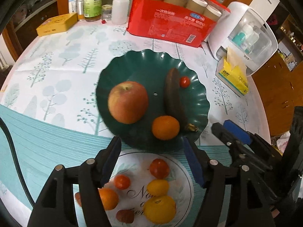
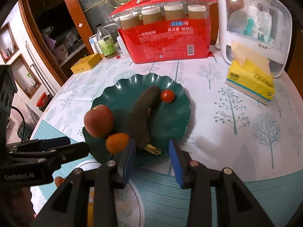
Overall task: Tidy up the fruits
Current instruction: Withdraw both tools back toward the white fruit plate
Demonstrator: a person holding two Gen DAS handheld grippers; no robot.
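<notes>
Left wrist view: left claw (image 1: 151, 149) wide, empty, above white plate (image 1: 186, 170) of small tomatoes and citrus; green plate (image 1: 136, 60) holding apple (image 1: 127, 102), orange (image 1: 165, 127), dark banana (image 1: 173, 96), cherry tomato (image 1: 184, 82).

Right wrist view: right claw (image 2: 151, 149) partly open, empty, at green plate's near rim on worktop (image 2: 236, 132).

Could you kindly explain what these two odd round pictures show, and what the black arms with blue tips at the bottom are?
No robot here: a person holds one pair of tongs in each hand, each with a wide-angle camera looking along its blue-padded fingers. One picture comes from the left tongs, the other from the right tongs. Both stand open and hold nothing.

On the tablecloth sits a green plate with an apple, a dark banana, an orange and a small tomato. Nearer, under the left tongs, a white plate carries more small fruits. Behind stand a red pack of cups and a tissue pack.
</notes>
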